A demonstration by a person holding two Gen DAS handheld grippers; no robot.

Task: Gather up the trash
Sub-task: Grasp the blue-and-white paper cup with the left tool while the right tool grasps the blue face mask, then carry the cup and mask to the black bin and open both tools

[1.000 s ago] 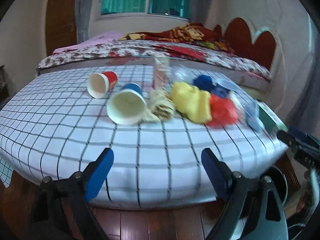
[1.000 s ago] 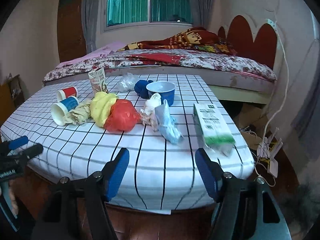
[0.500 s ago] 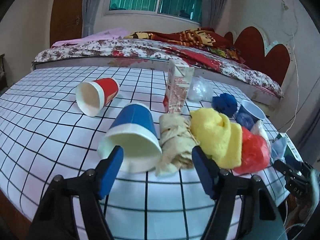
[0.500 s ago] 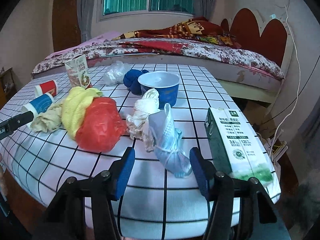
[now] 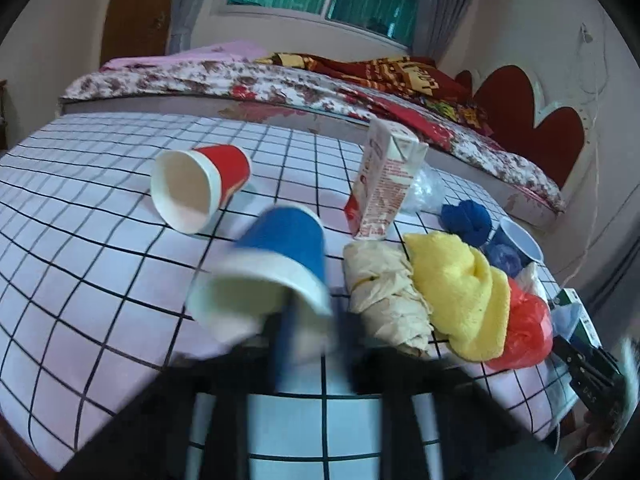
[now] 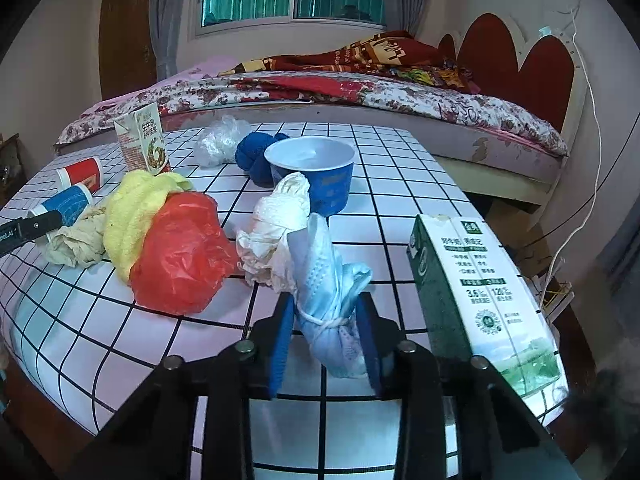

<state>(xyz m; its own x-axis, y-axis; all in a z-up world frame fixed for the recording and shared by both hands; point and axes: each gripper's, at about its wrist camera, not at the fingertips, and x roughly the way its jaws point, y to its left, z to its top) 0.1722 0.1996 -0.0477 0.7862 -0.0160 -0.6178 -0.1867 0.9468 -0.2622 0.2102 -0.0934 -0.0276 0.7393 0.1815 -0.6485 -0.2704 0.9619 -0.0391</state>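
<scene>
My right gripper [image 6: 326, 342] has just closed its jaws on the rolled blue face mask [image 6: 332, 292] at the table's [image 6: 400, 168] near edge. My left gripper [image 5: 308, 344] has just pinched shut on the rim of the tipped blue paper cup [image 5: 276, 268], near left; blurred there. Red plastic bag [image 6: 180, 256] and yellow cloth [image 6: 136, 208] between them. Green carton [image 6: 476, 296] lies right of the mask.

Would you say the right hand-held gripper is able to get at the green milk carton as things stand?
Probably not yet: the right hand-held gripper is shut on the blue face mask. The green milk carton lies just beside it, unobstructed.
</scene>
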